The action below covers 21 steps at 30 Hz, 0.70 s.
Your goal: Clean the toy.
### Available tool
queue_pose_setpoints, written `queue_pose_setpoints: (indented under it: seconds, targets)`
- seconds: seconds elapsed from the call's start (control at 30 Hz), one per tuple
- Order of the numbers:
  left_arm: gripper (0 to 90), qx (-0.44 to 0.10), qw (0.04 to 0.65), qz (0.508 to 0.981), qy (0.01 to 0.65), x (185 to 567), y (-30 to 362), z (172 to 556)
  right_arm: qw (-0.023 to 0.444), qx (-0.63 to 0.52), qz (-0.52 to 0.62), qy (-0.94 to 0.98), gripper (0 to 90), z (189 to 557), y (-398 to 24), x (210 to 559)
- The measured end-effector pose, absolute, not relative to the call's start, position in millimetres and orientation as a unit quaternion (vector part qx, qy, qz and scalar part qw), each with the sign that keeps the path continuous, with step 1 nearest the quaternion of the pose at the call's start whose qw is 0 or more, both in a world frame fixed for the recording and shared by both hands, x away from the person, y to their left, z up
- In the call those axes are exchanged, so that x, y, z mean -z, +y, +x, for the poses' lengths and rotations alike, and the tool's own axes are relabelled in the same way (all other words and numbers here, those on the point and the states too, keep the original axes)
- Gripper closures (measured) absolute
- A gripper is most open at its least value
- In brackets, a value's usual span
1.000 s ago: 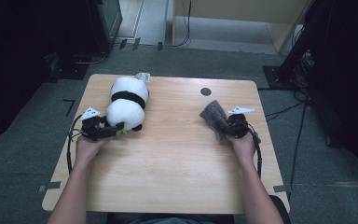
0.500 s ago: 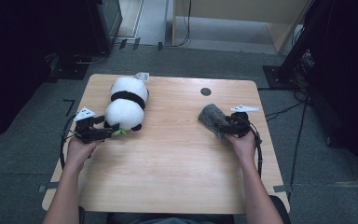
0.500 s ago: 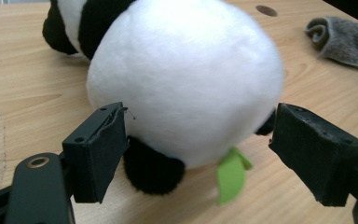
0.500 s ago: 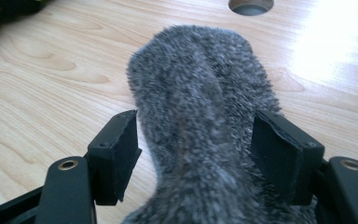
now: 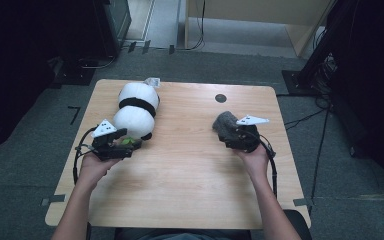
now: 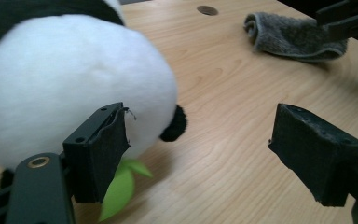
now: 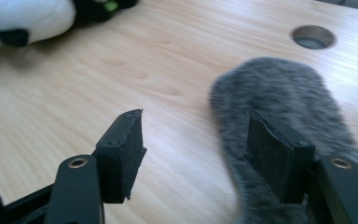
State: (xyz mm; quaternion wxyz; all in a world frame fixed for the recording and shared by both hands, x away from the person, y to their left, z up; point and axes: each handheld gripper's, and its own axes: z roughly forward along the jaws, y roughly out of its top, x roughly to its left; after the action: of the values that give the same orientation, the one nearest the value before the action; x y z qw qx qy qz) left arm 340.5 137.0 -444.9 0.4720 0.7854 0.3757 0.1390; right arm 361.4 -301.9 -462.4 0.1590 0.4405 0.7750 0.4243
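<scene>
A white and black panda plush [image 5: 132, 112] lies at the table's far left, with a green leaf [image 6: 121, 186] at its near end. My left gripper [image 5: 130, 145] is open just in front of it. Its left pad [image 6: 100, 149] stands against the plush [image 6: 65, 88], and bare wood shows between the jaws [image 6: 205, 140]. A grey fuzzy cloth [image 5: 223, 121] lies at the right. My right gripper [image 5: 231, 136] hovers open over the cloth's near end. Its jaws have opened wide and just closed a little; the cloth's edge [image 7: 279, 88] lies under the right pad [image 7: 272, 149], unpressed.
The wooden table [image 5: 180, 190] has a round cable hole [image 5: 220, 98] near its far edge, beyond the cloth. A small pale tag [image 5: 152, 81] pokes out behind the plush. Dark equipment and cables stand on the floor beyond the table.
Both hands have drawn back a little toward the near edge. The right gripper's jaws have spread apart, and the grey cloth now lies flat on the wood.
</scene>
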Motion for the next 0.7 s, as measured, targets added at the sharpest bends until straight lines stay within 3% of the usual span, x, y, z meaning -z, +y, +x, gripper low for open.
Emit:
queue_pose_setpoints:
  seconds: [0.7]
  targets:
    - [22.8,-0.096,0.464,0.81,0.345,480,70,331,0.12,-0.415,0.388,0.814,39.4,326,-255,484]
